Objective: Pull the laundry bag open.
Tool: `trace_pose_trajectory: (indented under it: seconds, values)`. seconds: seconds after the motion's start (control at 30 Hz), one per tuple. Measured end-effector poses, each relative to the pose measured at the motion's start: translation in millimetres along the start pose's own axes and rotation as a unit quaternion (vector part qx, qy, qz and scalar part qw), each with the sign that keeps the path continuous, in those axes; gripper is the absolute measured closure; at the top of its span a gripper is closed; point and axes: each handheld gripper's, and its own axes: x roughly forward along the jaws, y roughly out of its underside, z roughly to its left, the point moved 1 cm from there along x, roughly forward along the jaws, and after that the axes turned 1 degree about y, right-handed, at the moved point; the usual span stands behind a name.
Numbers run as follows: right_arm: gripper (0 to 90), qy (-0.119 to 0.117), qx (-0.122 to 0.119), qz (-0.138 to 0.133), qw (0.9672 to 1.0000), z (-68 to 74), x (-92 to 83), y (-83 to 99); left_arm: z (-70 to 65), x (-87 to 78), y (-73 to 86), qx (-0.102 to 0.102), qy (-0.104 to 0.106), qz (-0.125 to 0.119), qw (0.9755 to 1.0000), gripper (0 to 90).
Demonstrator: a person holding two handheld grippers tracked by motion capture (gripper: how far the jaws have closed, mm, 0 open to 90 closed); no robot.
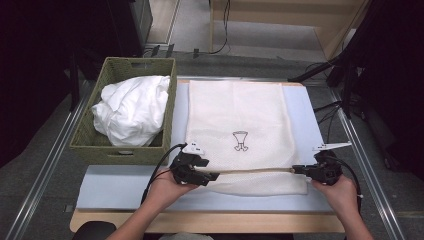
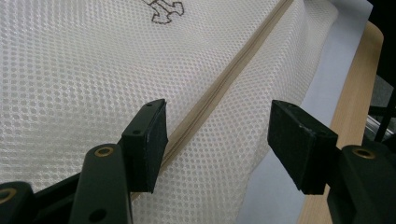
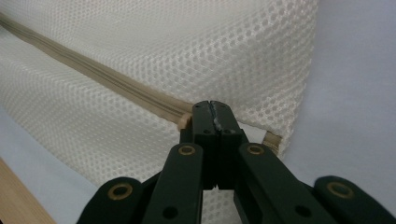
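Between the left gripper's (image 2: 217, 144) wide fingers, the mesh bag's (image 1: 235, 115) zipper (image 2: 224, 81); right gripper's (image 3: 215, 116) fingers clamped on its pull.

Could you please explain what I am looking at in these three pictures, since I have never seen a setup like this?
A person sits at a table holding a hand-held two-jaw gripper in each hand. The high view looks down from above; the other two pictures come from cameras riding on each gripper. A white mesh laundry bag with a beige zipper lies flat on the table, beside a woven basket of white cloth. The right gripper is pinched shut at the zipper's end, seemingly on its pull. The left gripper stands open astride the zipper's other end.
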Motion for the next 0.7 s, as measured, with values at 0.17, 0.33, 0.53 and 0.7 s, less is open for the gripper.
trace_pose_trajectory:
  seconds: [0.17, 0.33, 0.53, 0.7]
  values:
    - [87.3, -0.005, 0.001, -0.018, 0.9998, 2.9, -3.8, -1.6, 0.1, -0.5, 0.1, 0.0, 0.0, -0.002, 1.0, 38.4]
    - [85.2, 0.006, 0.014, -0.027, 0.9995, -1.8, -10.3, -1.2, 0.7, -1.1, 0.4, -0.002, -0.001, -0.003, 1.0, 38.3]
    - [75.8, 0.045, 0.013, -0.026, 0.9986, -6.5, -14.4, 1.3, 0.7, -1.1, 0.4, -0.002, -0.002, -0.004, 1.0, 38.2]
    - [70.0, 0.06, 0.015, -0.02, 0.9979, -11.1, -12.8, 4.0, 0.7, -1.4, 0.4, -0.001, -0.003, -0.004, 1.0, 38.1]
